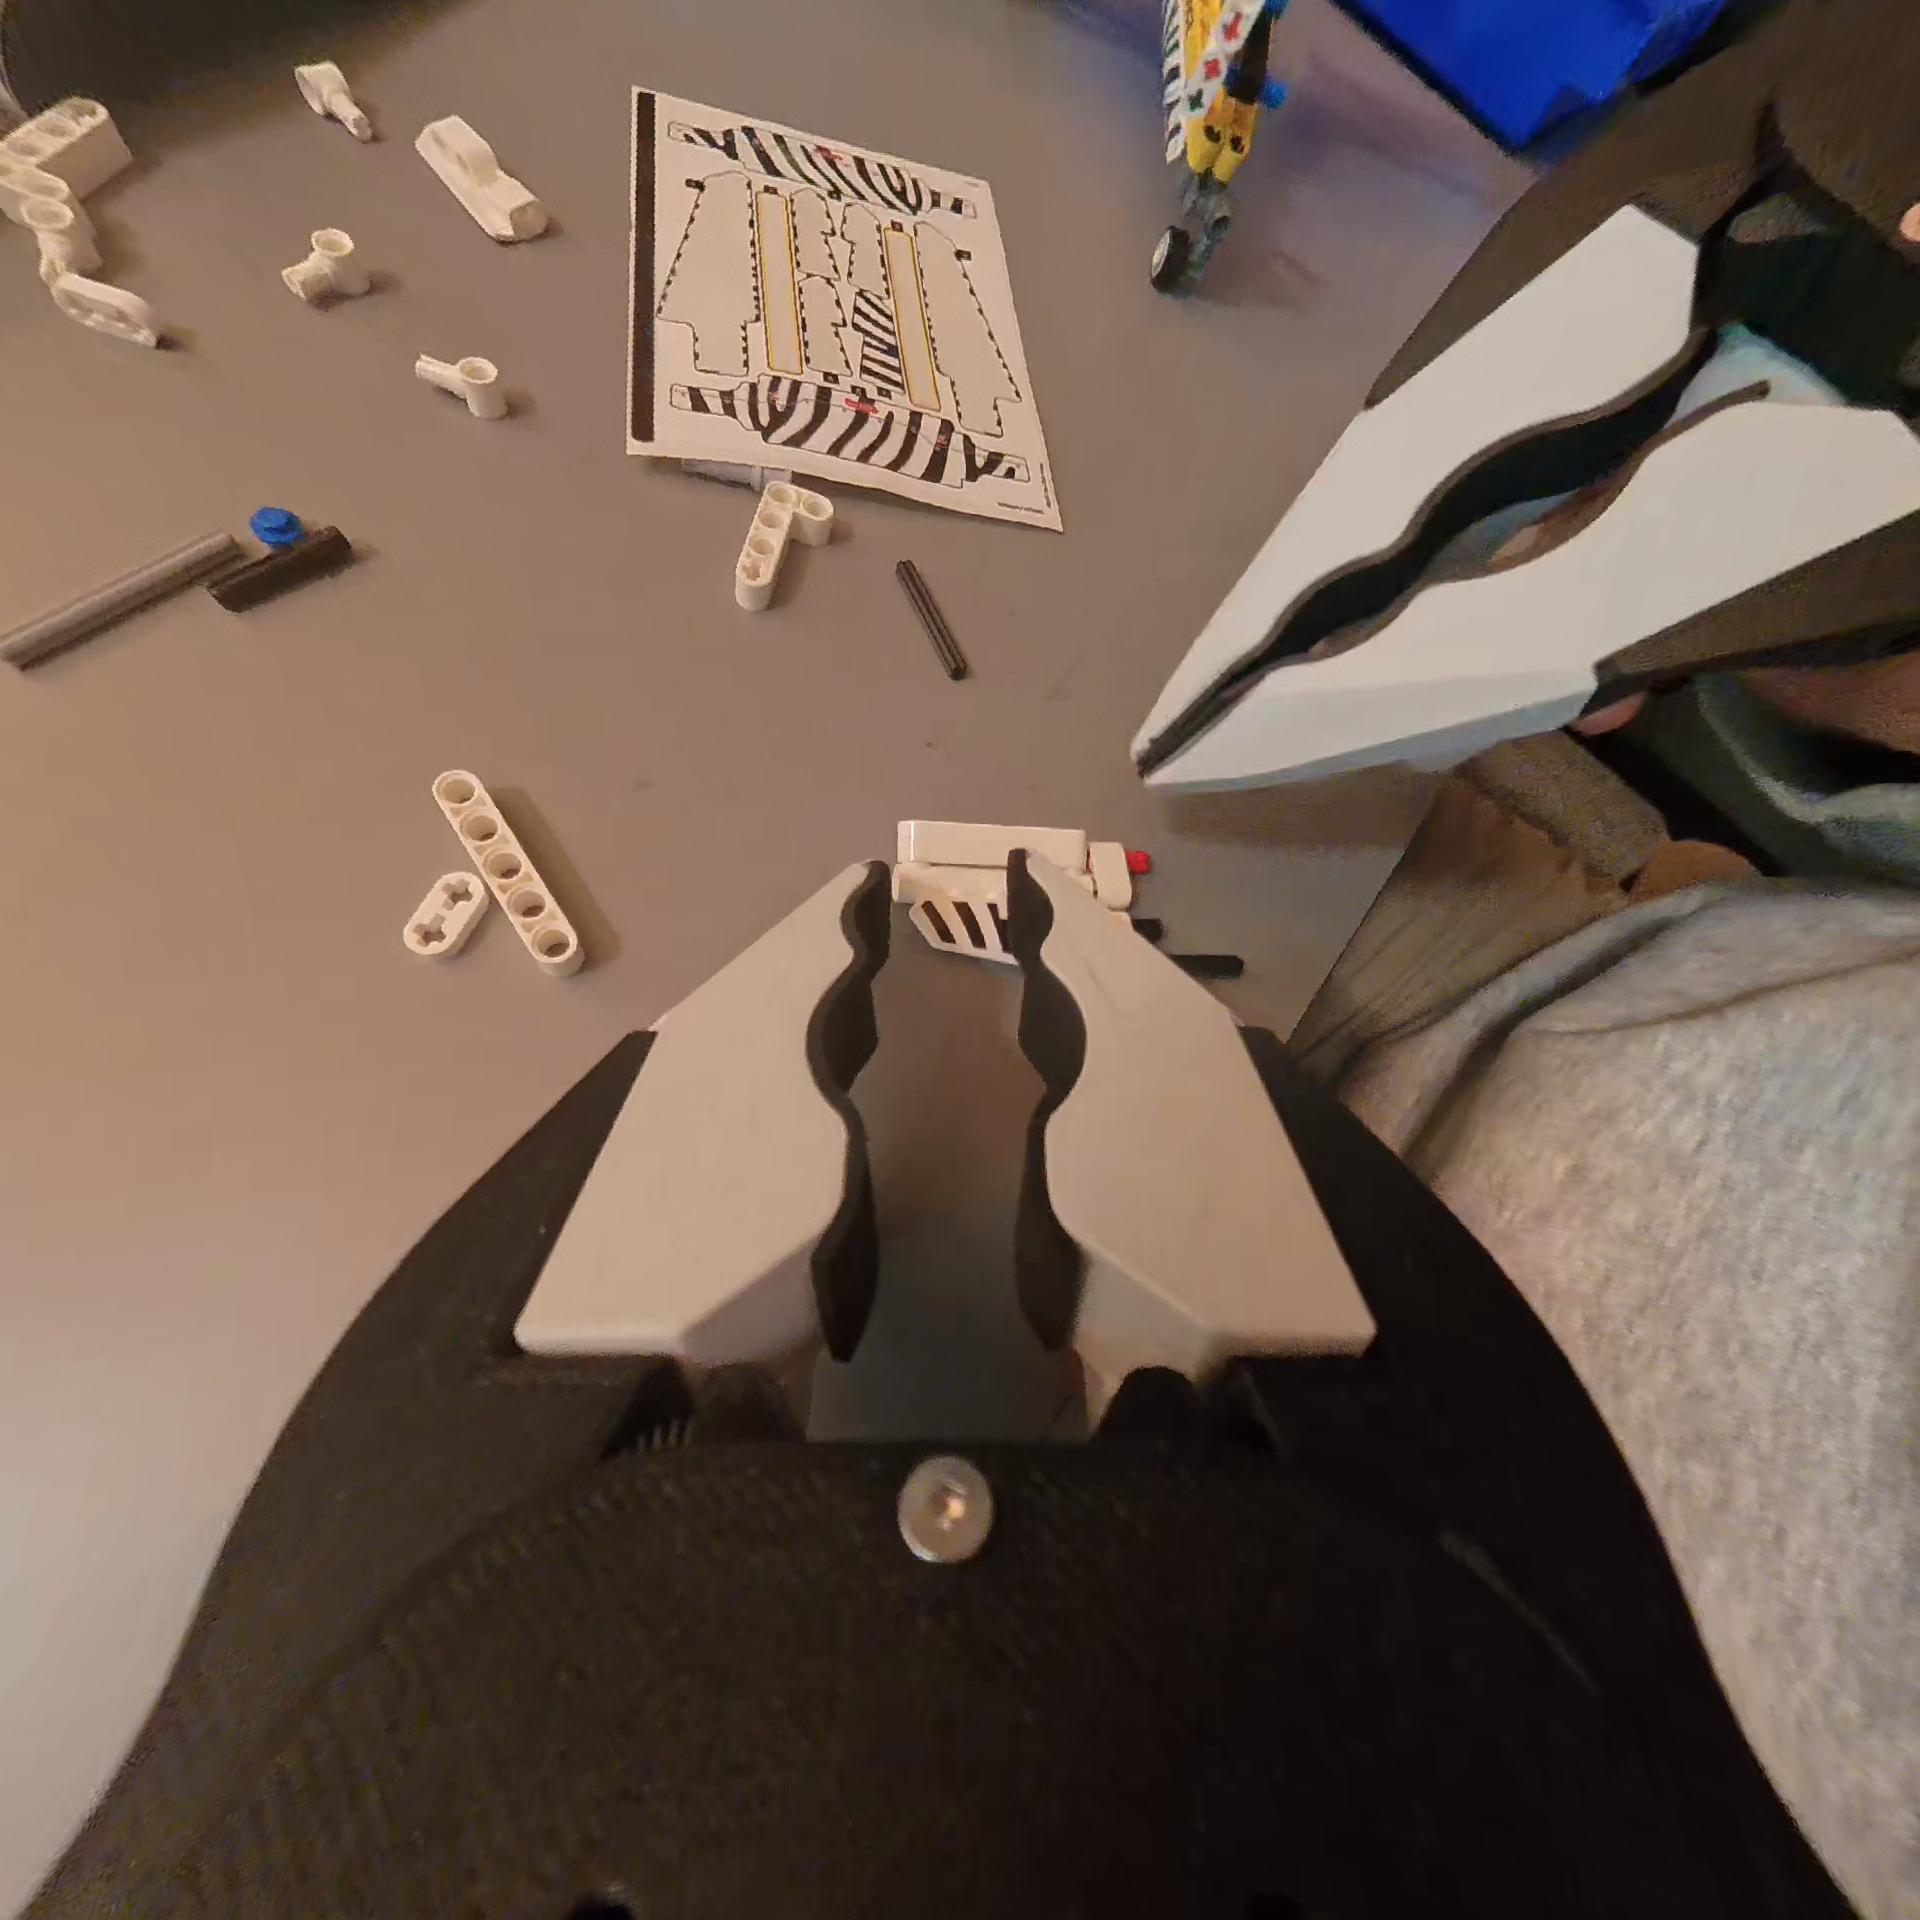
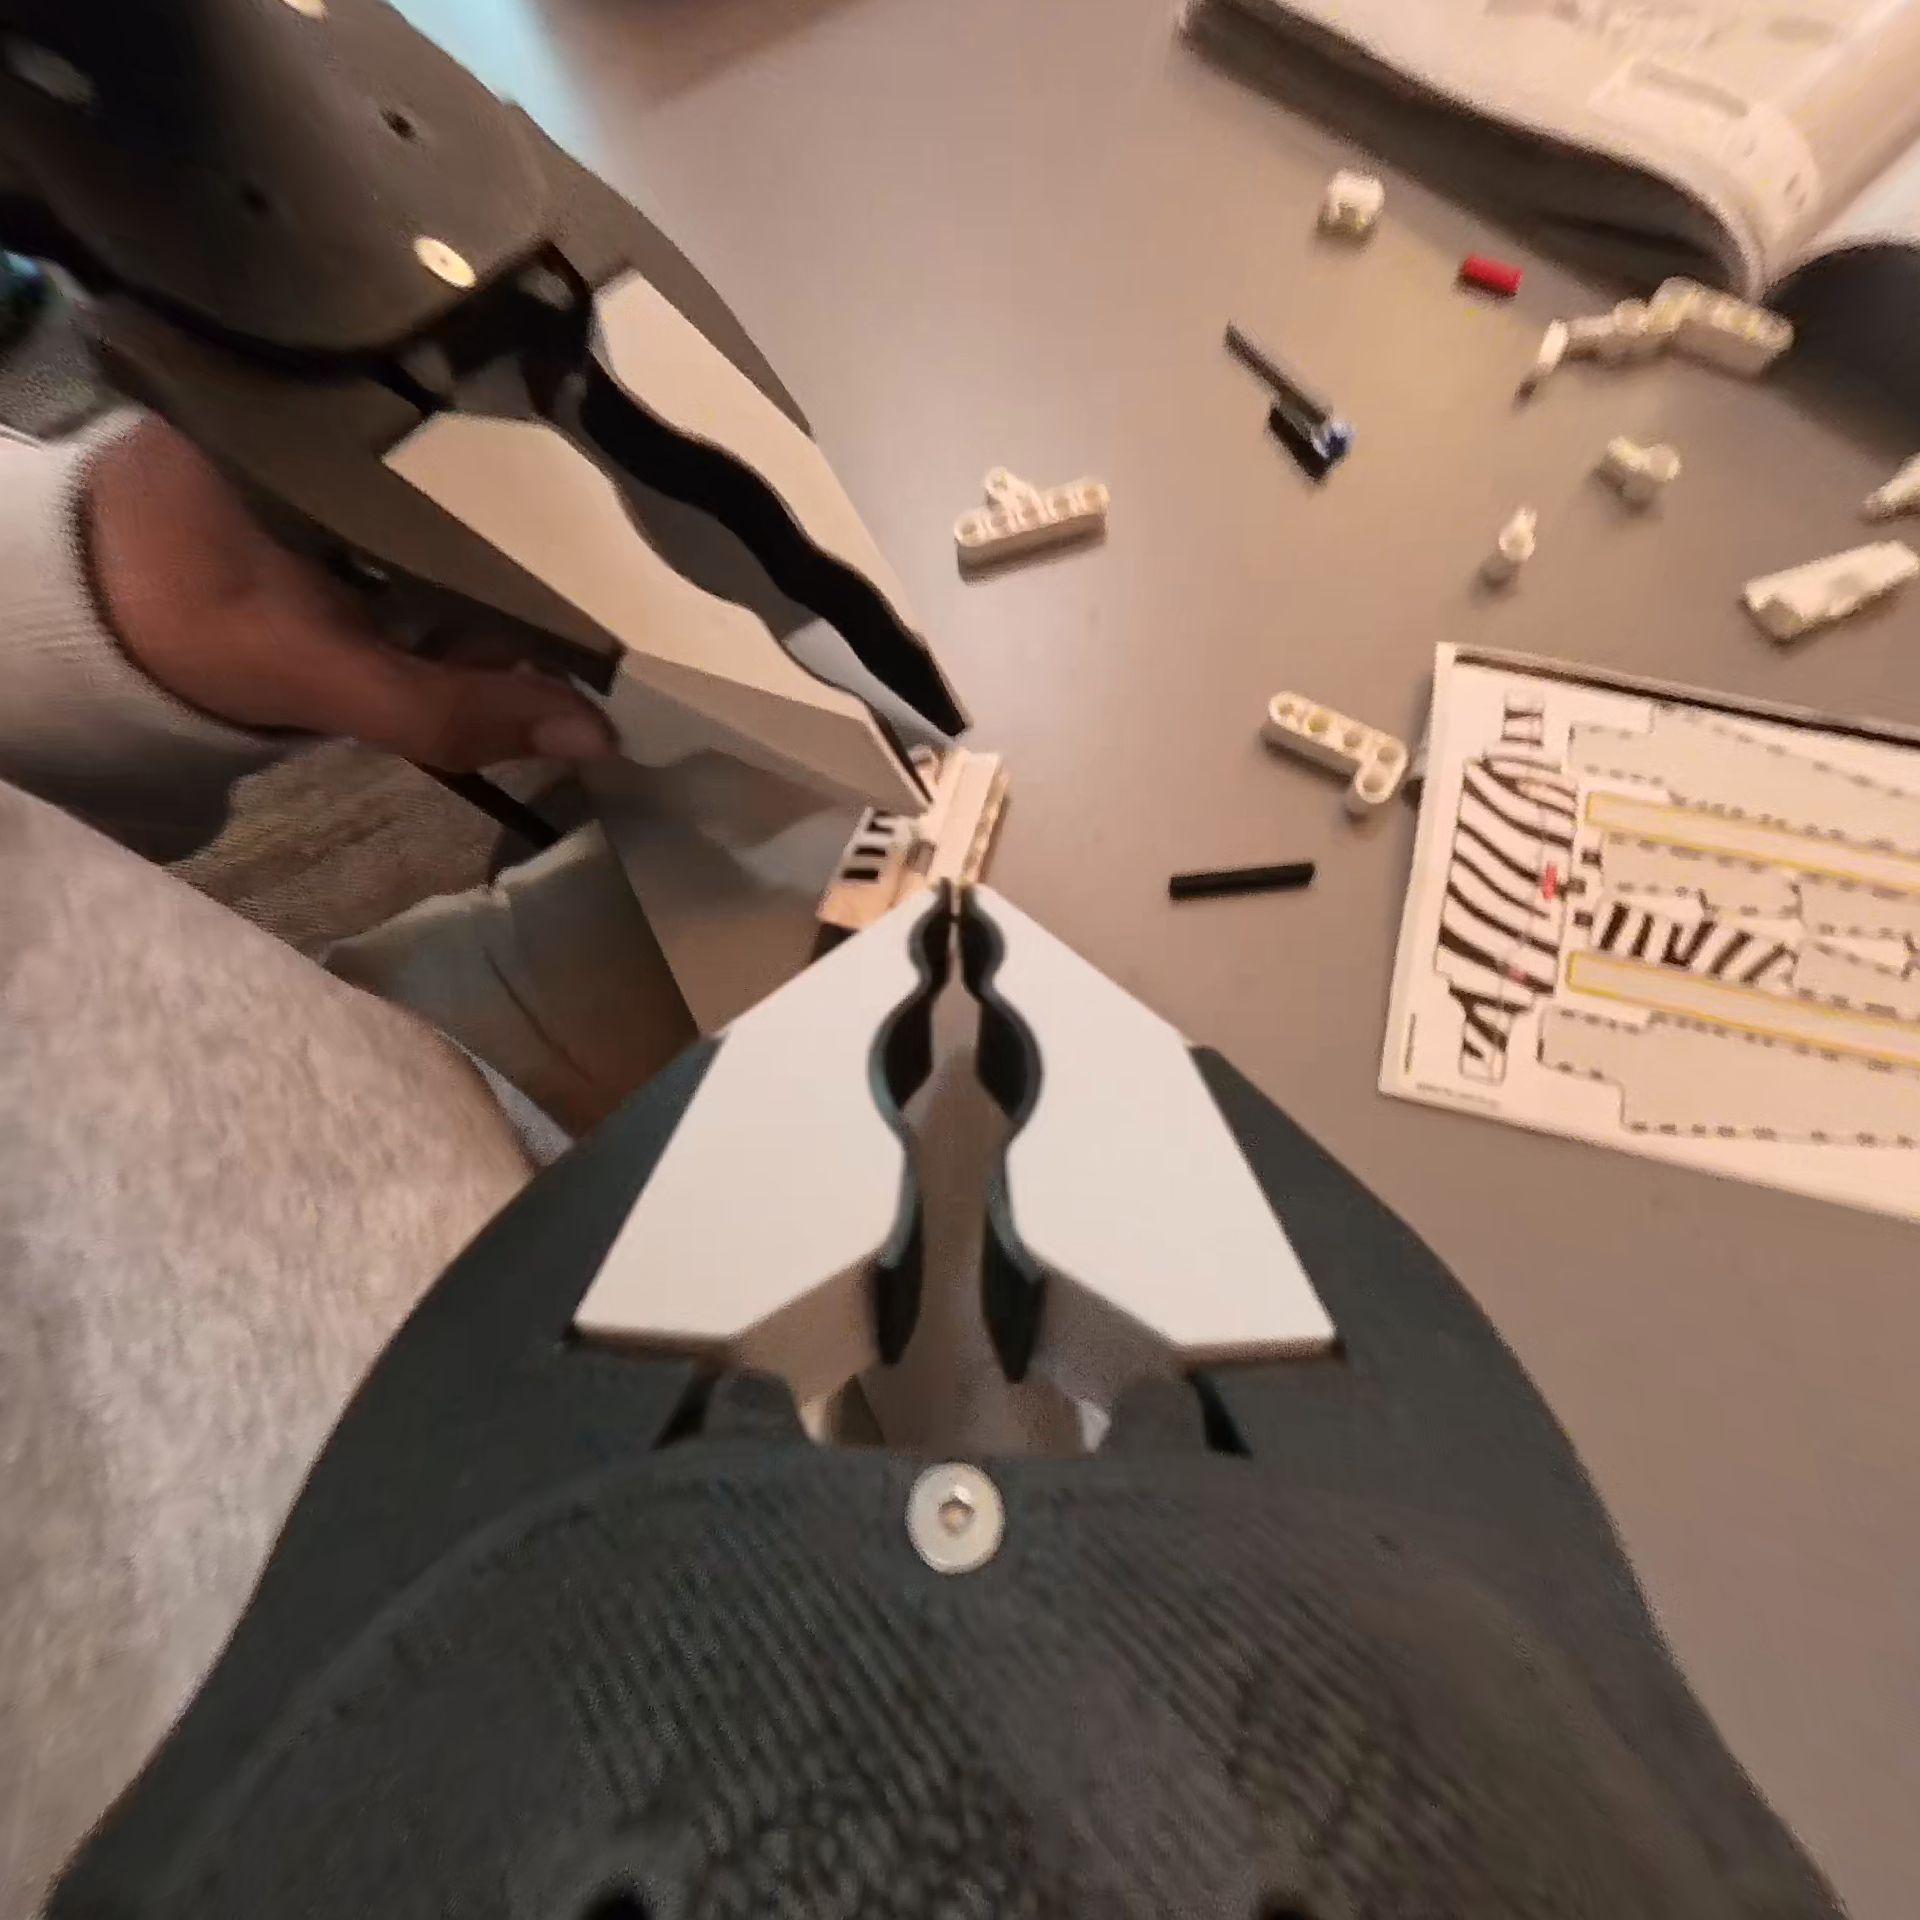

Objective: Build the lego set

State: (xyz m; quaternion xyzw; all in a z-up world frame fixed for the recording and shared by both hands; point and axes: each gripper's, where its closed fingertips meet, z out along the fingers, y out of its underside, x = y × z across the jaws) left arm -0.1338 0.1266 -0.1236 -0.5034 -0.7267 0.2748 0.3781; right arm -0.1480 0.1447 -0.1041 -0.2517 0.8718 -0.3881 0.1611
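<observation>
My left gripper (image 1: pixel 948 878) is shut on a small white lego assembly (image 1: pixel 961 920) that has a black-striped sticker panel and a red pin end (image 1: pixel 1140 860). It holds the assembly just above the grey table (image 1: pixel 675 727), near the table's near edge. My right gripper (image 2: pixel 958 896) is shut, its tips pressed together and almost touching the assembly (image 2: pixel 971 821). I cannot see anything between its tips. In the left wrist view the right gripper (image 1: pixel 1148 753) comes in from the right. In the right wrist view the left gripper (image 2: pixel 940 769) comes in from the upper left.
A zebra-print sticker sheet (image 1: pixel 831 301) lies mid-table, with a black axle (image 1: pixel 932 620), a white L-beam (image 1: pixel 774 540), white beams (image 1: pixel 509 873) and other loose parts around it. A partly built yellow model (image 1: pixel 1216 125) and a blue bin (image 1: pixel 1507 52) stand behind. An open booklet (image 2: pixel 1558 114) lies farther off. The person's grey-clad lap (image 1: pixel 1662 1299) is beside the table edge. Both grippers' tips are close together, under 4 cm apart.
</observation>
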